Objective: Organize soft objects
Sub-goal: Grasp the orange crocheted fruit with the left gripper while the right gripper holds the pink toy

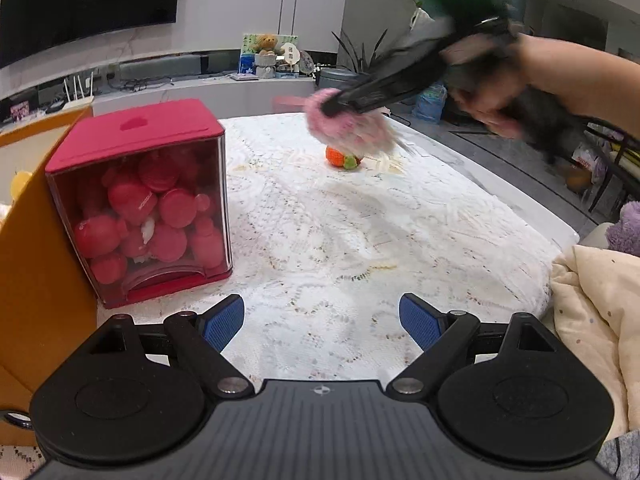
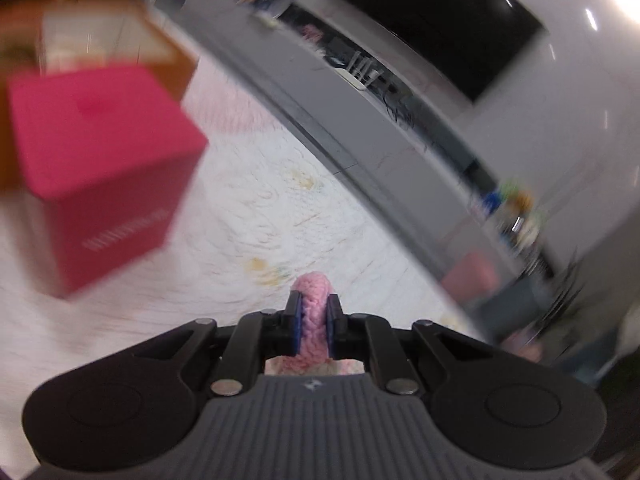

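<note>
A fluffy pink soft toy [image 2: 314, 316] is squeezed between the blue pads of my right gripper [image 2: 314, 306], which is shut on it. In the left wrist view the same pink toy [image 1: 344, 128] hangs blurred above the lace-covered table [image 1: 360, 220], held by the right gripper [image 1: 336, 106] in a person's hand [image 1: 492, 100]. Under it on the cloth lies a small orange and green knitted ball [image 1: 342, 158]. My left gripper [image 1: 322, 322] stands open low over the near part of the table, with nothing between its fingers.
A red box [image 1: 140, 200] with a clear front, full of red round items, stands at the left, with an orange cardboard box [image 1: 36, 248] behind it. A cream blanket [image 1: 600, 312] and a purple plush [image 1: 626, 228] lie at the right edge. A grey TV bench [image 2: 360, 128] runs behind.
</note>
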### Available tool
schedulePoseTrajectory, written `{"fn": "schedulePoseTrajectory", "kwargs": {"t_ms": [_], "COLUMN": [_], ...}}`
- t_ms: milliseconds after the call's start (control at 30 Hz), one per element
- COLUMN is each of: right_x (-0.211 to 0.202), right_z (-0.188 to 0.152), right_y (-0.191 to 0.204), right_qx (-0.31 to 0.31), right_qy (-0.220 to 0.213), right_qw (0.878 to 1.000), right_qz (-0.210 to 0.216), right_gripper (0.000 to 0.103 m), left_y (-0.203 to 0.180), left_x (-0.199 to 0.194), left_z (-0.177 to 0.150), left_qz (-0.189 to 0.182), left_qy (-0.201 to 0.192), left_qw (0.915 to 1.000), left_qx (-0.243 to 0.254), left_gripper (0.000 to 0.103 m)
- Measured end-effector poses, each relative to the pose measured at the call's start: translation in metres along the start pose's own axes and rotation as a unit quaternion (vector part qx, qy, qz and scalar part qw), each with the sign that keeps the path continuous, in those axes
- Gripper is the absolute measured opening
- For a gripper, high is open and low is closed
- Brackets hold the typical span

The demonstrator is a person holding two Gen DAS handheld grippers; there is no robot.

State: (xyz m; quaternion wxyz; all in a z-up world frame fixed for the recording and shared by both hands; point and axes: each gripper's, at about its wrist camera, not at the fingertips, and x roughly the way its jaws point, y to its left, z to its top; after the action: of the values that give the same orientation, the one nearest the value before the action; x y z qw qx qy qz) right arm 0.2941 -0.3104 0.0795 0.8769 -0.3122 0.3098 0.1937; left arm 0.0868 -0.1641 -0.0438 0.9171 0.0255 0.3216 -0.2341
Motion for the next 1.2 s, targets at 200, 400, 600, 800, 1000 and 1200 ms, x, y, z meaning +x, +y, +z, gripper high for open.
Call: {"fn": "schedulePoseTrajectory", "kwargs": {"t_ms": [200, 400, 600, 800, 1000, 1200], "right_x": [-0.034, -0.034, -0.016, 0.019, 0.037, 0.030], "right_z": [-0.066, -0.119, -0.116, -0.118, -0.121, -0.125], "right_y": [-0.019, -0.056, -0.062, -0.053, -0.034, -0.028], "right_qx": [0.176, 0.327, 0.318, 0.311, 0.255, 0.200], "right_qy": [0.042, 0.029, 0.022, 0.029, 0.030, 0.026], "right_qw": [0.982, 0.941, 0.944, 0.946, 0.956, 0.967], "right_qz": [0.057, 0.087, 0.083, 0.090, 0.144, 0.158], "right_gripper": [0.009, 0.010, 0.016, 0.070, 0.077, 0.074], "left_y": [-0.012, -0.022, -0.023, -0.025, -0.025, -0.046], "left_x": [-0.004, 0.007, 0.031, 0.057, 0.096, 0.168], "left_z": [0.007, 0.026, 0.062, 0.091, 0.114, 0.130], "left_qz": [0.007, 0.032, 0.049, 0.095, 0.085, 0.043], "left_qy": [-0.011, -0.024, -0.037, -0.048, -0.034, -0.027], "left_qw": [0.9995, 0.9983, 0.9980, 0.9942, 0.9958, 0.9981], "left_qx": [0.030, 0.042, 0.015, 0.016, -0.006, 0.037], "left_gripper": [0.102, 0.102, 0.102, 0.102, 0.102, 0.102]}}
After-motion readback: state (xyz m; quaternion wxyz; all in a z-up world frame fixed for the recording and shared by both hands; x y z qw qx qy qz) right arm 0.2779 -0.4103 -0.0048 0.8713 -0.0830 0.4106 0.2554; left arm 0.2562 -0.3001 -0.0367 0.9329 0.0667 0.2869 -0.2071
